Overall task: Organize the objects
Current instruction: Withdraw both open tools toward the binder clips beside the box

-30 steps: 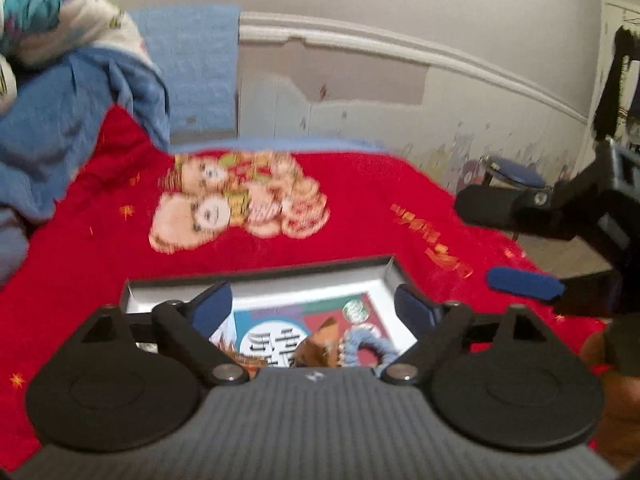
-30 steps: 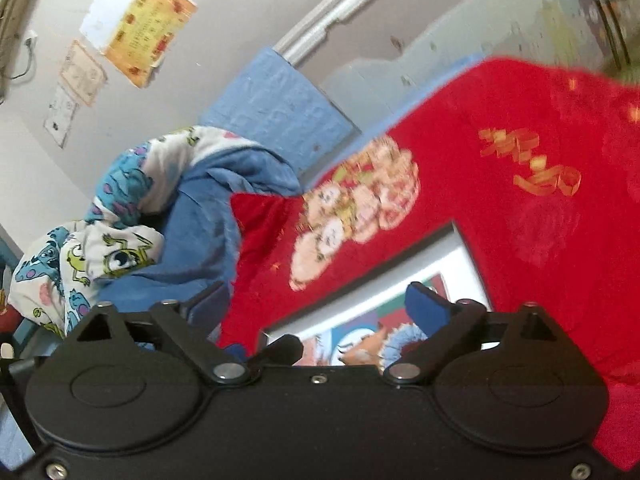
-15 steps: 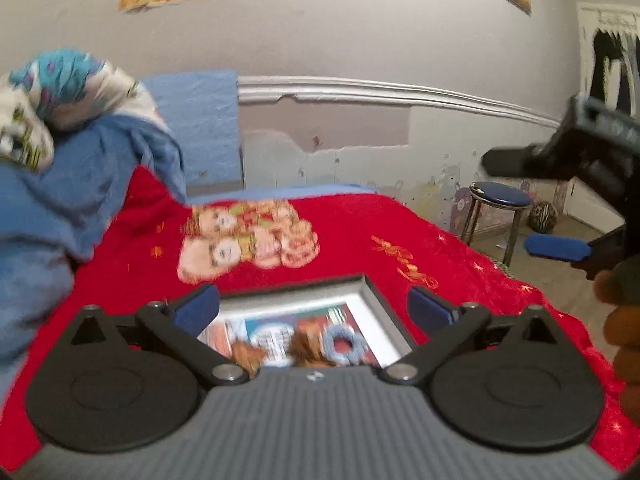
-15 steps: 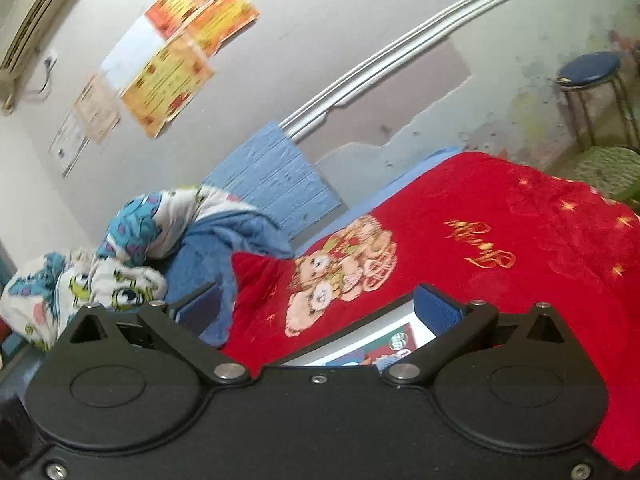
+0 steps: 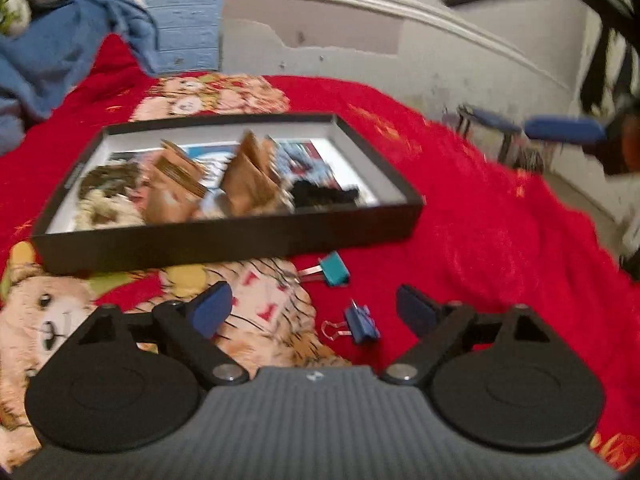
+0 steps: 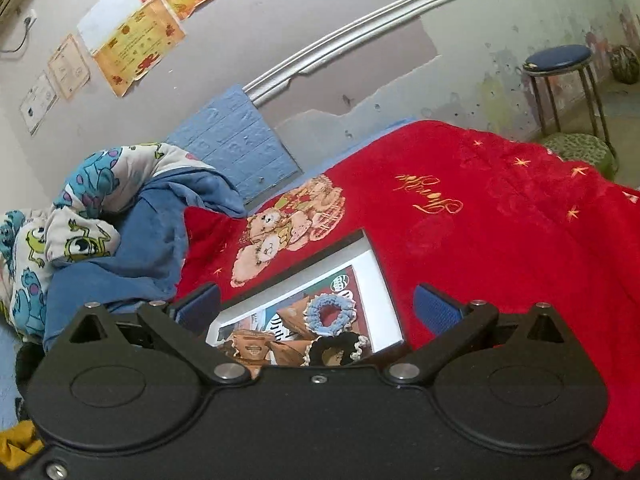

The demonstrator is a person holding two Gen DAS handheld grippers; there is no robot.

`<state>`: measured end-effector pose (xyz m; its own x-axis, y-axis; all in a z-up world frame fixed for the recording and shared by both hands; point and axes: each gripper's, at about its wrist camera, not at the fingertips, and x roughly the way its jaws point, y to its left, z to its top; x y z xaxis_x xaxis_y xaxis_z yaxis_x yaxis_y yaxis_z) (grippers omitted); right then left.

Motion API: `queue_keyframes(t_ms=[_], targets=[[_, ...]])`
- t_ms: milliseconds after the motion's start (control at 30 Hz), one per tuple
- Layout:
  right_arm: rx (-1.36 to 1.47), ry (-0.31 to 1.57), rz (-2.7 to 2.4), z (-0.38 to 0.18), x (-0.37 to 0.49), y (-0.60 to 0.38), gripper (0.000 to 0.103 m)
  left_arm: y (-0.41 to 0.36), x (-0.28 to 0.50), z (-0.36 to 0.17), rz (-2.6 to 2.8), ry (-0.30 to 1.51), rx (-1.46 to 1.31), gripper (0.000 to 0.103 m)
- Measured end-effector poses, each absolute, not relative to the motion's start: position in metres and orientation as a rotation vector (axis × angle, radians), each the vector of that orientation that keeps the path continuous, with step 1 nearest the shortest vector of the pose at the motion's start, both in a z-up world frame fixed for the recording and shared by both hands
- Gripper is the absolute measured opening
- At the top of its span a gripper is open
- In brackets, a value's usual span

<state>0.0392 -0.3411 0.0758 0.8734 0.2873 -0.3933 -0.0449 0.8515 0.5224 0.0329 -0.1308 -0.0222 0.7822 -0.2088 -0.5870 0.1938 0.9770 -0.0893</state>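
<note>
- Left wrist view: the left gripper [image 5: 314,308] has its jaws wide apart and closing slightly; nothing is between the pads, which hang above the red blanket [image 5: 500,232].
- Blue binder clip [image 5: 362,322] lies on the blanket just ahead of the jaws, towards the right pad; judged the next pick.
- Teal binder clip [image 5: 334,269] lies just beyond it, close to the near wall of the box [image 5: 224,240], not touching.
- The box sits open on the blanket, holding brown packets, hair ties and dark items; evidently the collecting place. Detail is blurred.
- Right wrist view: the right gripper [image 6: 316,304] is wide open and empty, held above the box's far right corner.
- Open room: bare blanket to the right of the box; the bedding pile [image 6: 92,232] crowds the left. The box wall limits a forward approach to the teal clip.
</note>
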Motion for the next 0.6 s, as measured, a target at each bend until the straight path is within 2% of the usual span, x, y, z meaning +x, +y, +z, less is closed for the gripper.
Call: queue_keyframes(t_ms=[167,233,267,367,600], targets=[[0.495,0.559,0.157,0.047,0.057,-0.332,0.103,-0.144,0.039,-0.04,-0.281,0.656,-0.038,0.078],[0.507,0.586,0.149,0.038,0.062,-0.331,0.103,-0.147,0.037,-0.043,-0.291,0.653,-0.014,0.066],[0.511,0.592,0.149,0.034,0.063,-0.331,0.103,-0.148,0.036,-0.043,-0.289,0.655,-0.007,0.055],[0.514,0.608,0.147,0.025,0.068,-0.332,0.103,-0.149,0.033,-0.044,-0.269,0.644,0.006,0.038],[0.481,0.639,0.166,0.014,0.073,-0.311,0.1,-0.126,0.025,-0.036,-0.121,0.621,0.003,0.038]])
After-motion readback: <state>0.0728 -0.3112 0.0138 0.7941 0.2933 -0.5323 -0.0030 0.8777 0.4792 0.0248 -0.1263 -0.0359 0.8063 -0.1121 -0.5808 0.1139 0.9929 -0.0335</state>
